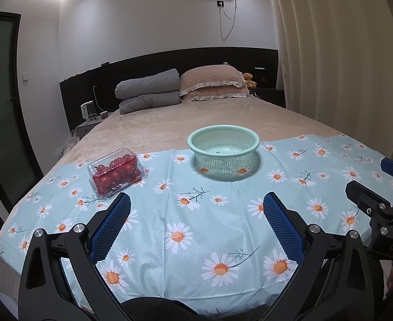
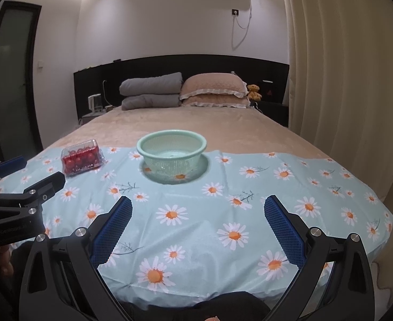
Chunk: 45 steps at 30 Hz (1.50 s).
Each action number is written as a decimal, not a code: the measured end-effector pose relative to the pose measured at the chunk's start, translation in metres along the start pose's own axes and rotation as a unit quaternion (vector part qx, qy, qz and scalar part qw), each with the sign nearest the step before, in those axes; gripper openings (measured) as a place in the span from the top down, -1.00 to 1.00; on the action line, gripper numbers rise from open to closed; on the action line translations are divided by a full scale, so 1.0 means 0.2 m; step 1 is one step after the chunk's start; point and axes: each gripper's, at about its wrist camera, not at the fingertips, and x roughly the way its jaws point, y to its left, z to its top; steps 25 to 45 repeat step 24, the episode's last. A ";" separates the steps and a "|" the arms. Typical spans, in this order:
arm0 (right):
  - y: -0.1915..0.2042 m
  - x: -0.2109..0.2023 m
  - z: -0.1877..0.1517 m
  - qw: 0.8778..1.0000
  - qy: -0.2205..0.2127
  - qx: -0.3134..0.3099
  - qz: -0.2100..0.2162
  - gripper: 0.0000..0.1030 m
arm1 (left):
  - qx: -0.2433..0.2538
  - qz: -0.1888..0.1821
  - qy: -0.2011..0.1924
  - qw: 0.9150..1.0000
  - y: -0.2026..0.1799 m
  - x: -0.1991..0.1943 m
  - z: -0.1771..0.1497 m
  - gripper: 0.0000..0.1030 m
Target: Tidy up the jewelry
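I take the green basket (image 1: 223, 149) as my landmark. Under it lies the daisy cloth (image 1: 180, 230), spread over the near end of the bed (image 1: 148, 125), I think to mark a flat working patch on the soft cover. The basket stands upright near the cloth's far edge, mouth up, ready to take things. Left of it, apart from it, sits the clear box (image 1: 114, 172) with its lid shut over small round red pieces. They look more like cherry tomatoes than beads, and I see no jewelry anywhere, so this box is my best guess at what I am to sort.

My left tongs (image 1: 196, 226) hang on the near side of the basket, spread wide and empty. My right tongs (image 2: 197, 227) hang likewise, wide and empty, over bare cloth.

A small dark mark lies on the basket's floor, too small to name. The box's latch I cannot make out.
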 end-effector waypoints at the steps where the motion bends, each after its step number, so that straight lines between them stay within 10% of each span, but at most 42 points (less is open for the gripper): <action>1: 0.00 0.00 0.00 1.000 0.001 -0.001 0.000 -0.85 | 0.001 0.000 0.000 1.000 0.00 0.00 0.00 -0.89; 45: 0.02 0.02 -0.01 1.000 0.012 -0.006 0.000 -0.85 | -0.027 -0.010 0.009 1.000 0.05 0.02 0.00 -0.89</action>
